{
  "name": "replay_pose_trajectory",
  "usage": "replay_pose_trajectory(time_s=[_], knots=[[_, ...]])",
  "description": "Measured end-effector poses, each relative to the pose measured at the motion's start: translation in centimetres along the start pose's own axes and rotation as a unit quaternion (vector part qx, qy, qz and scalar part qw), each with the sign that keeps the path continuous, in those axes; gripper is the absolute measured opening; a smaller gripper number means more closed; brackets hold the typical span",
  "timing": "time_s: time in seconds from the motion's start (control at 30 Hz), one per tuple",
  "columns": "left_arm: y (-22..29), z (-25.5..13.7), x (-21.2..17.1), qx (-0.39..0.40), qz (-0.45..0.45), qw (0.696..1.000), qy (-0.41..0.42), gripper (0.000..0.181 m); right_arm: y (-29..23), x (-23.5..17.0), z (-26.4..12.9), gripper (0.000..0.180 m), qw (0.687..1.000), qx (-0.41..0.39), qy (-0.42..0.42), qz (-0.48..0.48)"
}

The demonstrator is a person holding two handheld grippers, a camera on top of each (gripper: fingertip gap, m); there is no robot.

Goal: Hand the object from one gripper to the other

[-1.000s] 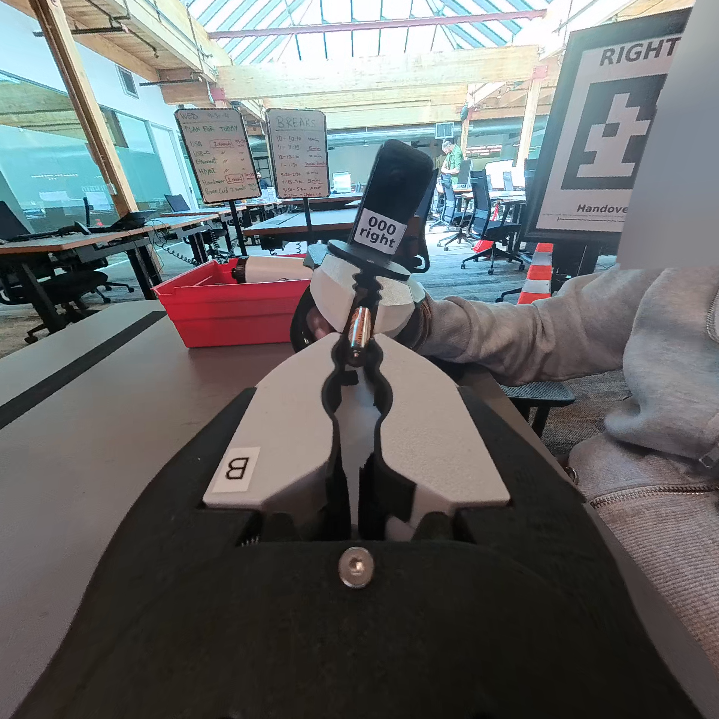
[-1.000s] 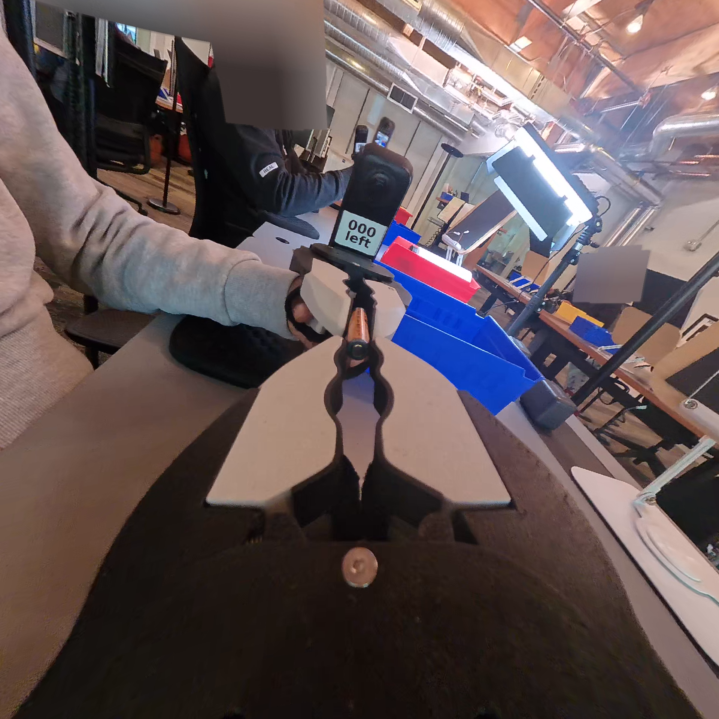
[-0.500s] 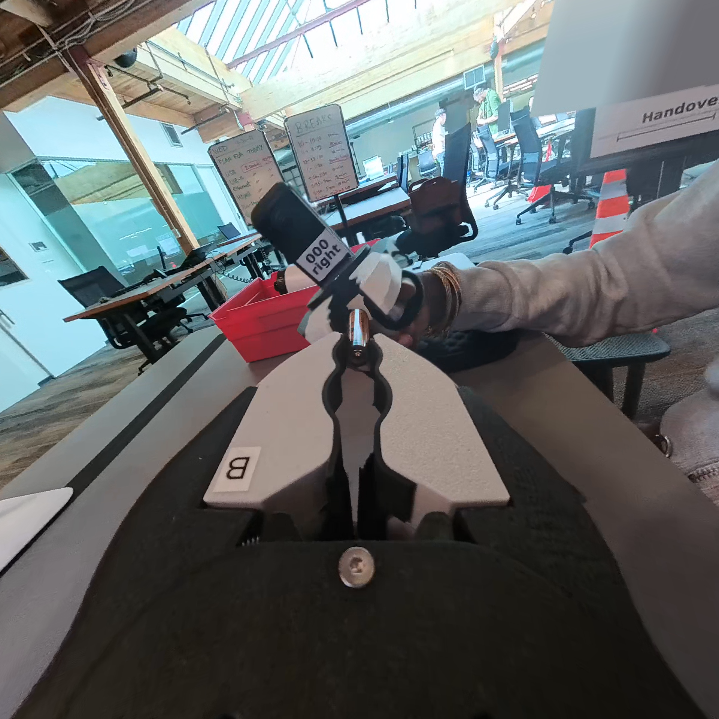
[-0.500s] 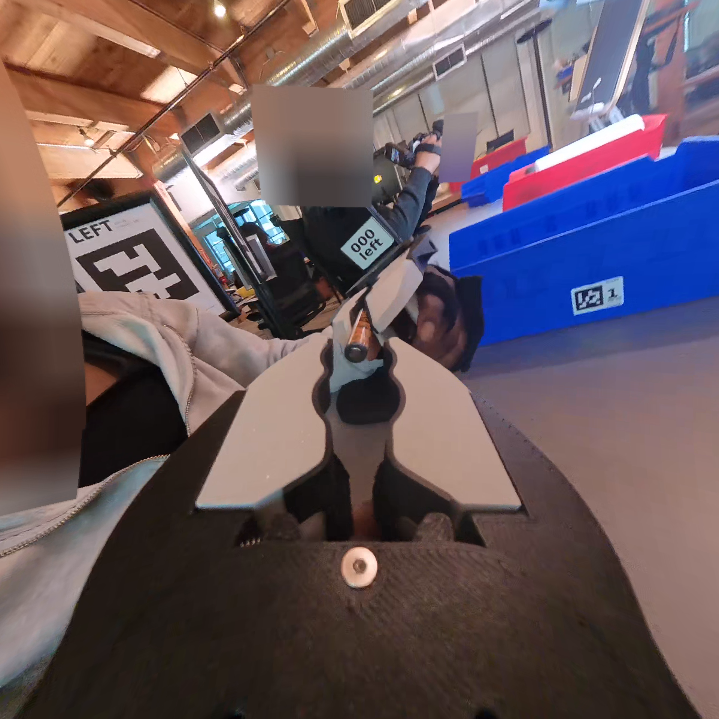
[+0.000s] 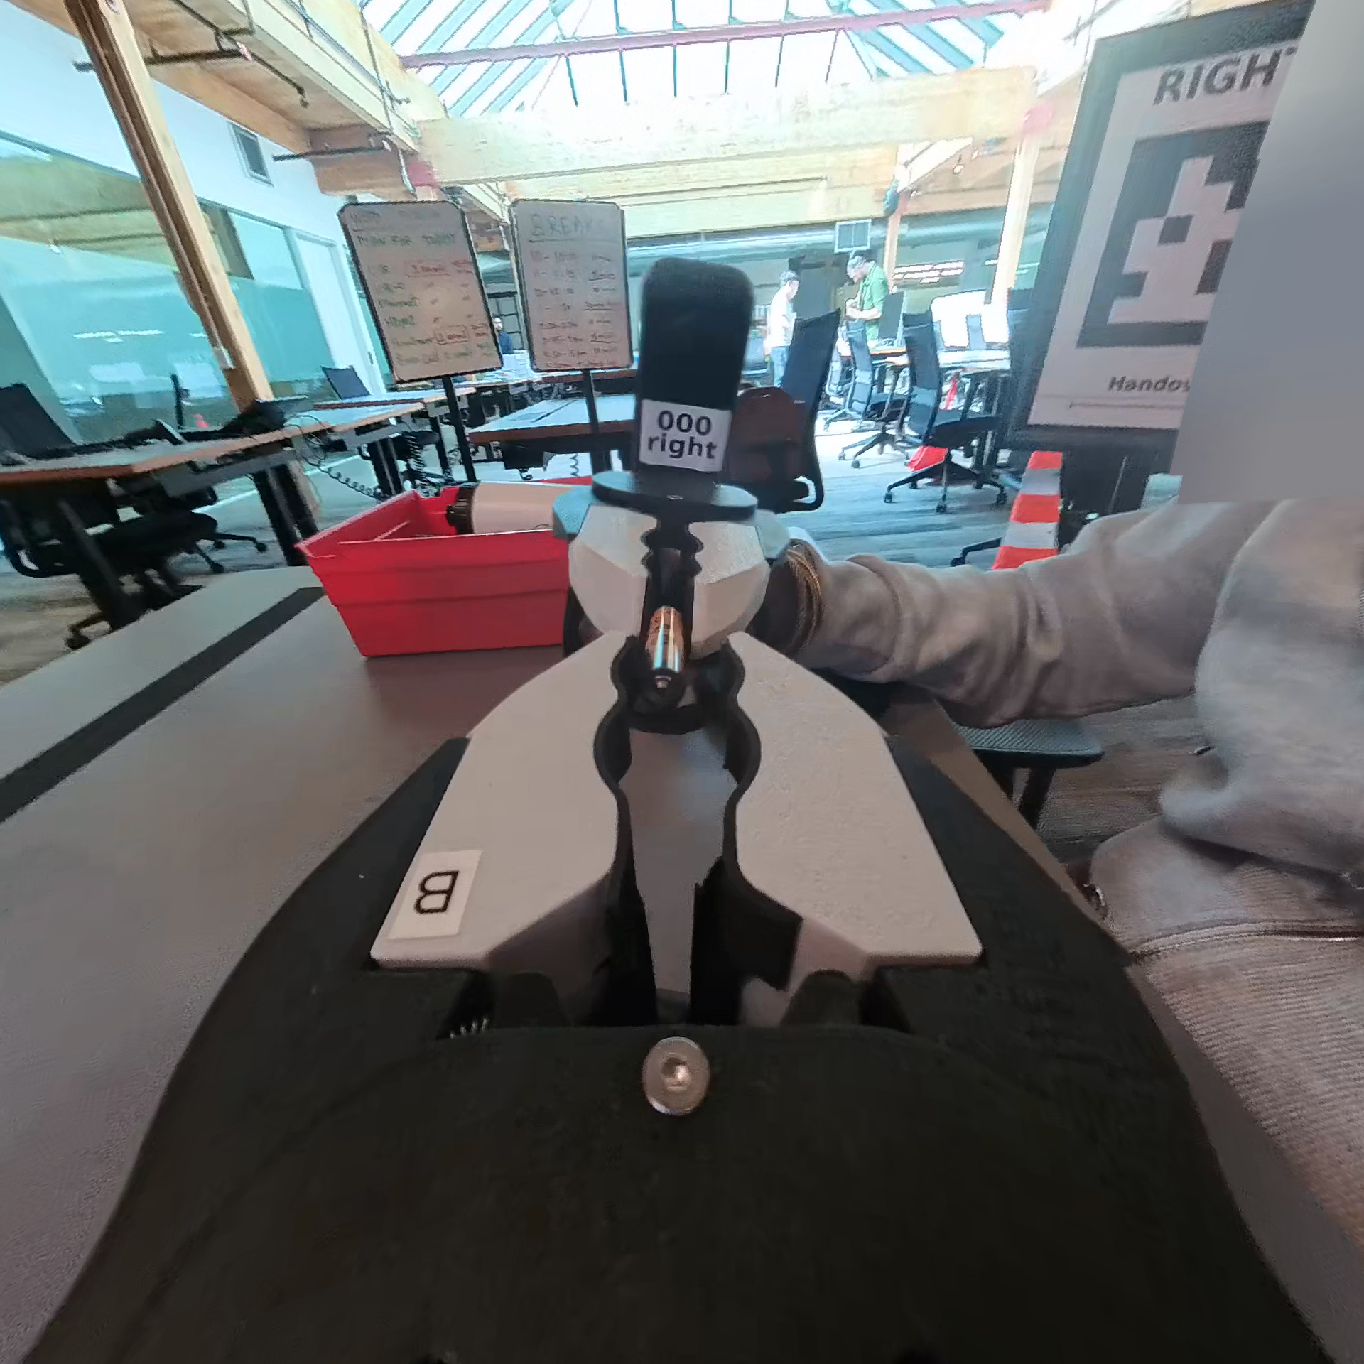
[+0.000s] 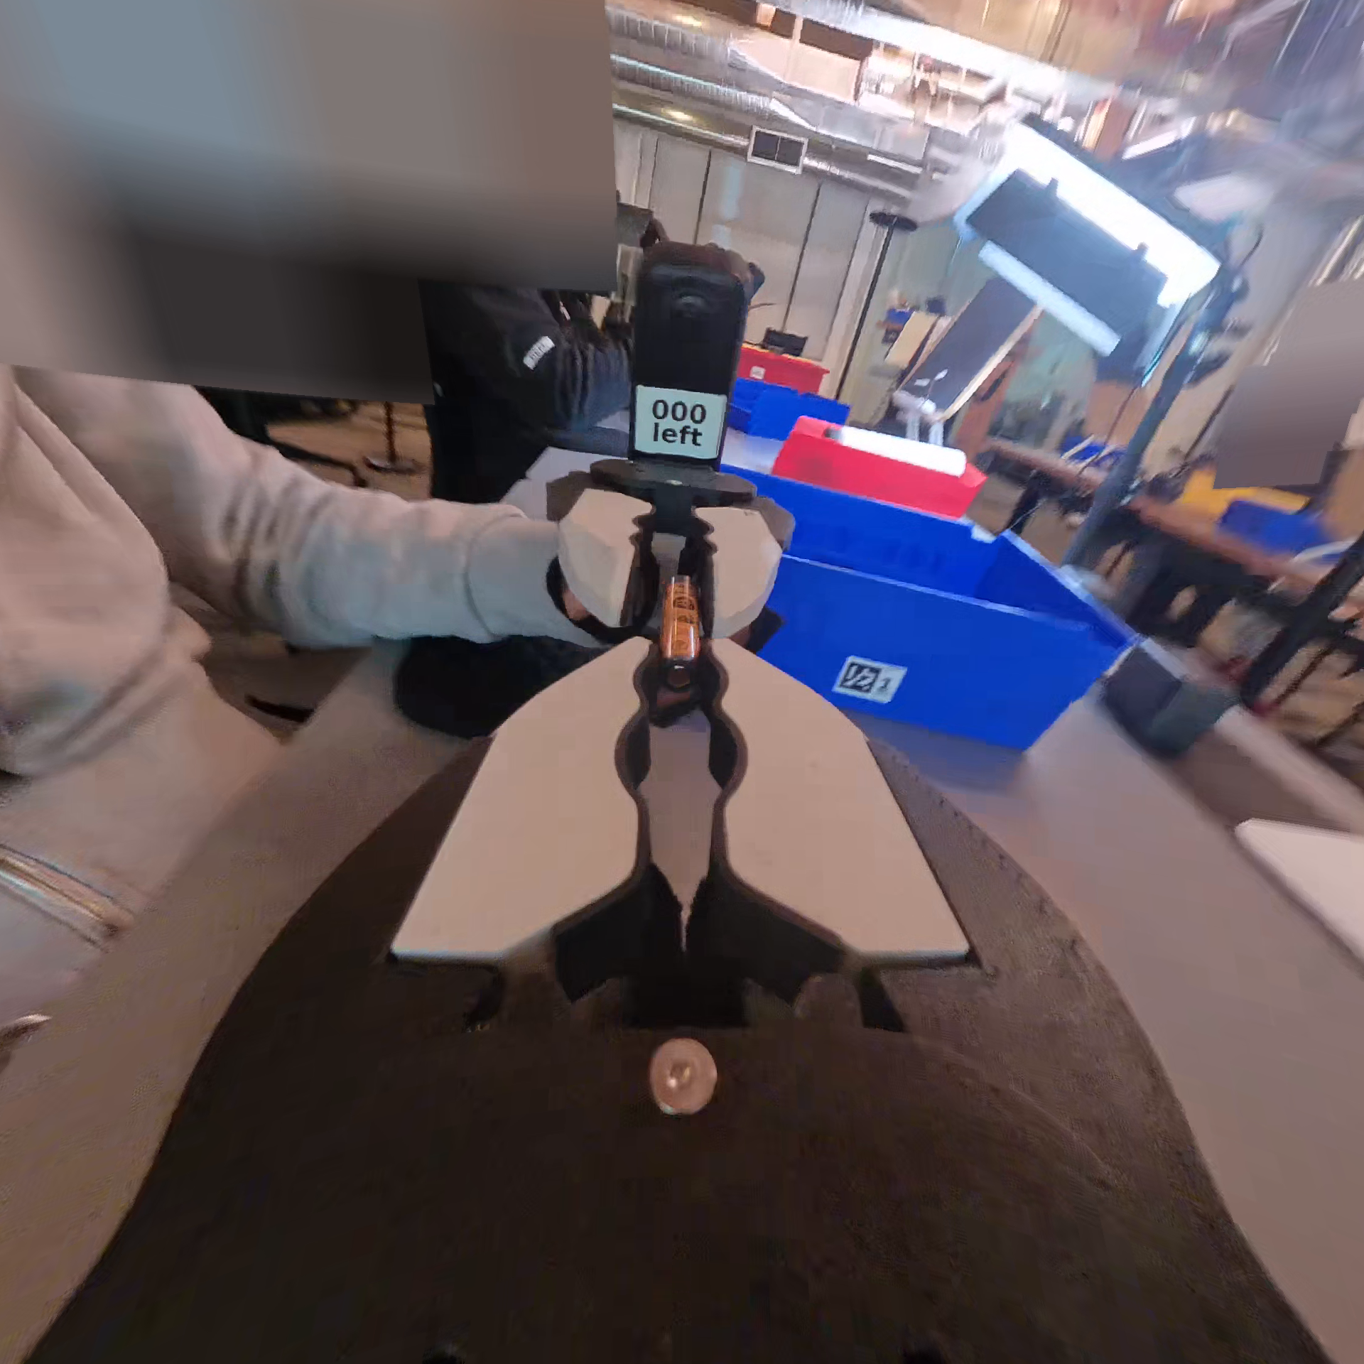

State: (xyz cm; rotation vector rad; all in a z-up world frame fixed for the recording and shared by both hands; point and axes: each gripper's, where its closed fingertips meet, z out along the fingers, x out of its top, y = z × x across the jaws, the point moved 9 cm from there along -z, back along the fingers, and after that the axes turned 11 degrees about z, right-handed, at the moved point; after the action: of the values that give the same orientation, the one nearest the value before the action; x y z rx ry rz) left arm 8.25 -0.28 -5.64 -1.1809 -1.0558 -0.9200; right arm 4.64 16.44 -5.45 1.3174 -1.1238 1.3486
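Table [image 5: 184, 738] under both tongs, grey, wide. Red bin [image 5: 443, 590] behind right tongs, off to side. Blue bin [image 6: 922, 612] behind left tongs. Left tongs [image 5: 668, 675] and right tongs [image 6: 677, 675] tip to tip, facing each other. Battery [image 6: 680, 620], small, copper and silver, sits between both tips. Left tips close on battery. Right tips close on it too. Looks like both pinch it together. Hand-off about half done, I think. Left to do: one pair lets go, other pulls away with battery.
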Motion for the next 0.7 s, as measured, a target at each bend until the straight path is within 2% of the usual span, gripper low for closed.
replay_pose_trajectory(time_s=[0.17,0.43,0.5,0.57,0.7], knots=[[-0.1,0.0,0.0,0.001,-0.002,1.000,-0.003,0.011,-0.8,0.1,0.3,0.011,0.994,-0.024,-0.010,-0.105],[0.0,-0.1,0.1,0.007,0.024,1.000,-0.003,0.010,-0.9,0.2,0.3,0.011,0.993,-0.035,-0.006,-0.115],[0.1,-0.1,0.3,0.018,0.057,0.998,0.000,0.010,-0.6,0.2,0.3,0.014,0.998,-0.032,0.001,-0.062],[0.2,-0.2,0.5,0.026,0.083,0.996,0.006,0.010,-0.1,0.1,0.2,0.025,0.999,-0.007,0.009,0.031],[0.4,-0.2,0.6,0.039,0.121,0.992,0.005,0.010,0.9,-0.1,0.0,0.032,0.967,0.078,0.033,0.238]])
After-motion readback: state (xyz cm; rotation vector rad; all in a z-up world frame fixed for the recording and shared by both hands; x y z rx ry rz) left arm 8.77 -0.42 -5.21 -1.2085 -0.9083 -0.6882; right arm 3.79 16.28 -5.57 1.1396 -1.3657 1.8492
